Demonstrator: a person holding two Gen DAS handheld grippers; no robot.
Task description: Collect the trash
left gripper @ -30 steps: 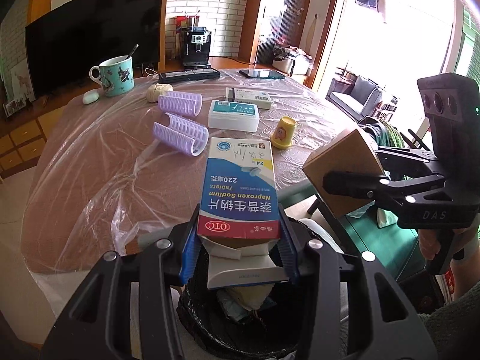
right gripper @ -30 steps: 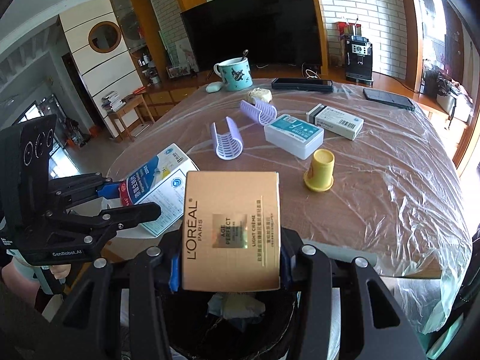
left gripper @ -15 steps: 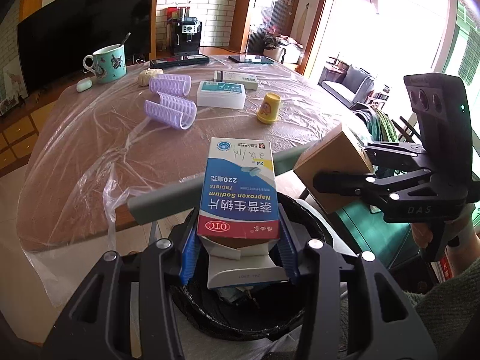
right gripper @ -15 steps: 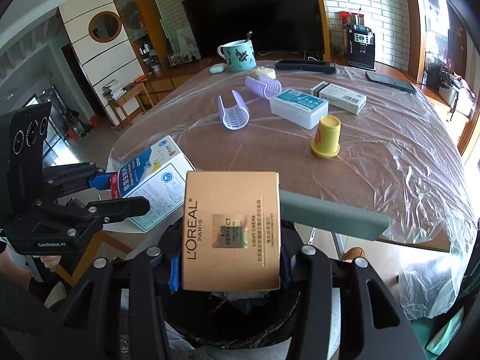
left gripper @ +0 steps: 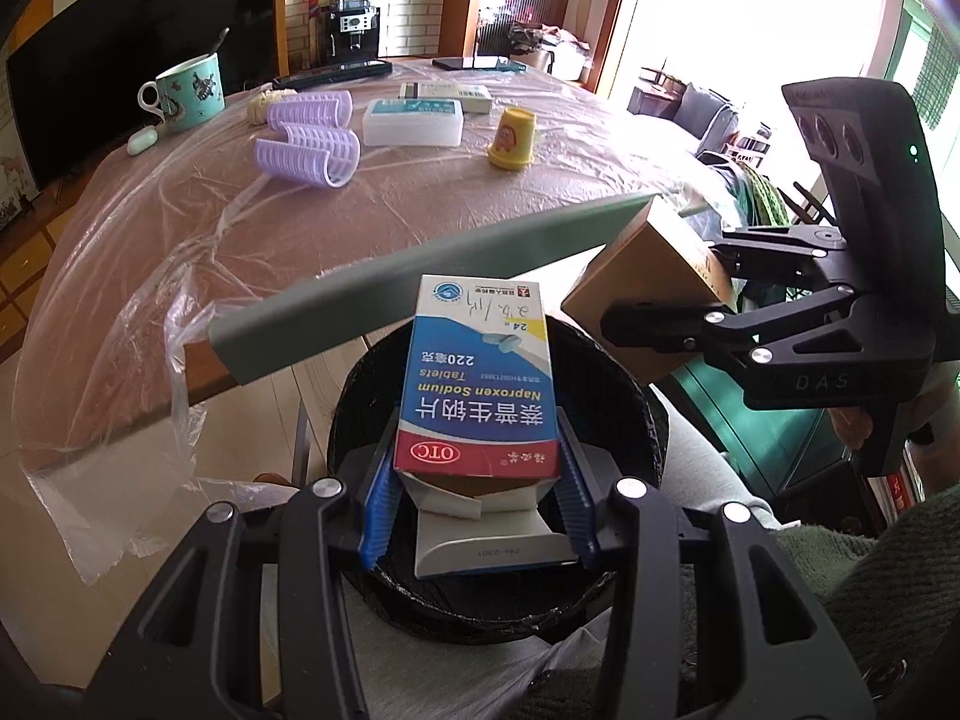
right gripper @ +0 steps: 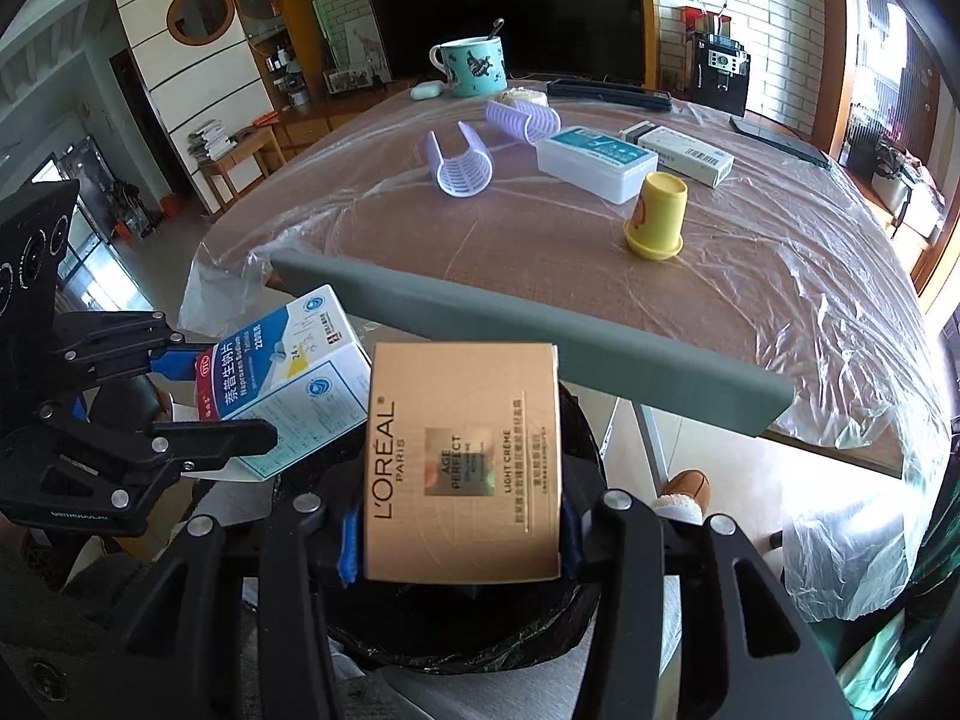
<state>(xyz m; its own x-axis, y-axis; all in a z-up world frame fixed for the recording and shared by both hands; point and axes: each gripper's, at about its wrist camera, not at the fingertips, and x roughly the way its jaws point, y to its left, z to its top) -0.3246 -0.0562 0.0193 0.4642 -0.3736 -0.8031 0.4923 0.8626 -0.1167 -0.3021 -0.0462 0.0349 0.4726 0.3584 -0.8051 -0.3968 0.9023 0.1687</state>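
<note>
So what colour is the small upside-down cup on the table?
Yellow cup, clearest in the right wrist view.

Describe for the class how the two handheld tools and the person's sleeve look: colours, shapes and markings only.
Both are black, angular frames with silver rivets and blue ribbed pads. The right tool carries a slanted black block with three round lenses and a green light, and "DAS" lettering. The left tool has a similar three-lens block and small white lettering too blurred to read. The sleeve is grey-green knit.

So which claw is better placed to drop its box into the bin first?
Left, probably: the left claw holds the tablet box directly over the black bin; the gold box hangs near its rim.
</note>
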